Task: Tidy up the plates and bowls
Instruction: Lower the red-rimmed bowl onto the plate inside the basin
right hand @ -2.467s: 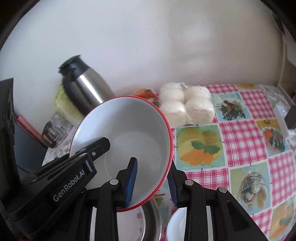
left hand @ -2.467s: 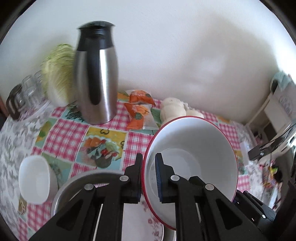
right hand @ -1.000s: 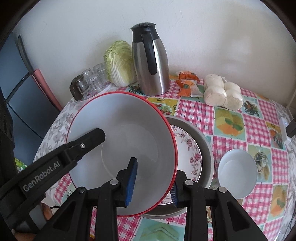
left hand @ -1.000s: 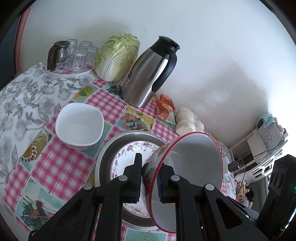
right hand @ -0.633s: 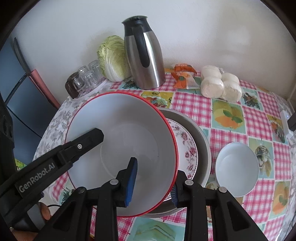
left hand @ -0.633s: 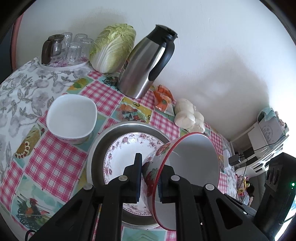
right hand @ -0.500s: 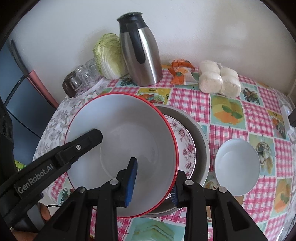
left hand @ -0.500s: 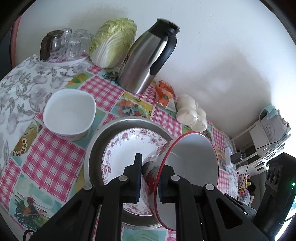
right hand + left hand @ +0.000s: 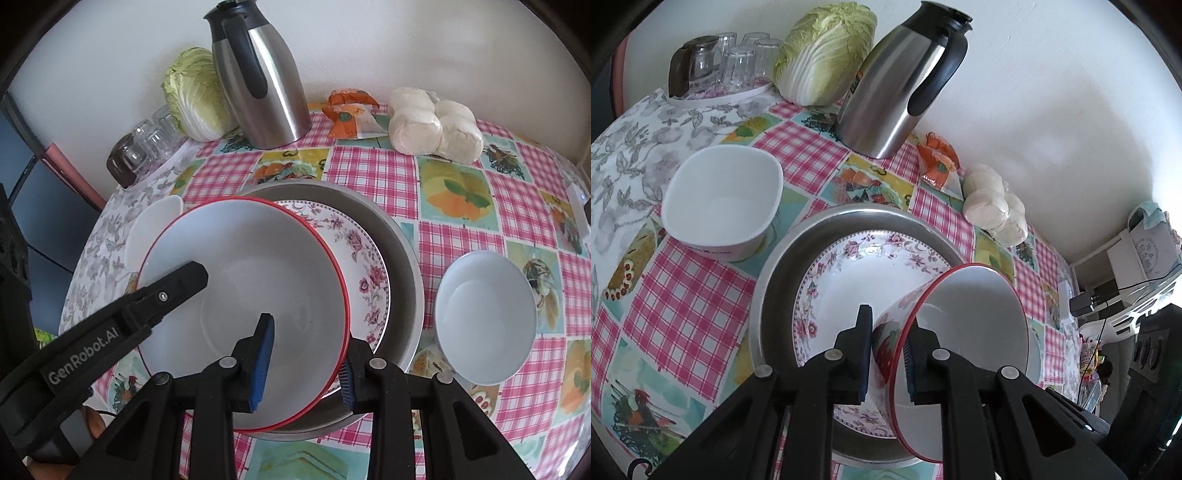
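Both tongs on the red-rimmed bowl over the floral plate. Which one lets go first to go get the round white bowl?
Right, probably. The round white bowl sits just beside the right tongs. The left tongs grip the red-rimmed bowl rim on the far side, nearer the square white bowl.

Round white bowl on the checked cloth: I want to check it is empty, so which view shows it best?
The right wrist view: the round white bowl sits whole beside the metal basin, its inside bare. The left wrist view does not show it; there the red-rimmed bowl and the gripper bodies fill that side.
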Demonstrator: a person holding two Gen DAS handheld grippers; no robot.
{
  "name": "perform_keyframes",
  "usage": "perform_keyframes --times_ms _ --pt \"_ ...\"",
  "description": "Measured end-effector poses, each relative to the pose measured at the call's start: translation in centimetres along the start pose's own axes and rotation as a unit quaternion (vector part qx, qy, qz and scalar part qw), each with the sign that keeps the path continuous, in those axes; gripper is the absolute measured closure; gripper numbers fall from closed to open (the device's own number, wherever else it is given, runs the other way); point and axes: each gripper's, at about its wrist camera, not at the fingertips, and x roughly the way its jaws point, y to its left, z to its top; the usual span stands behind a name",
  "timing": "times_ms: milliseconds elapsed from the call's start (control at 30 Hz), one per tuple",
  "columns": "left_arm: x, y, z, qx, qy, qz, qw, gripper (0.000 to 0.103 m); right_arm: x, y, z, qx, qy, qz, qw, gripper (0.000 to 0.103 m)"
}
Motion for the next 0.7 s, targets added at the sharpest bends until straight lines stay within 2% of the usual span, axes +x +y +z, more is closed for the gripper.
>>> perform_keyframes --times_ms 700 --pt "1.9 0.4 1.1 -0.013 0.008 -0.001 0.9999 0.087 1.6 -0.8 0.8 0.022 0.006 0.010 1.000 0.069"
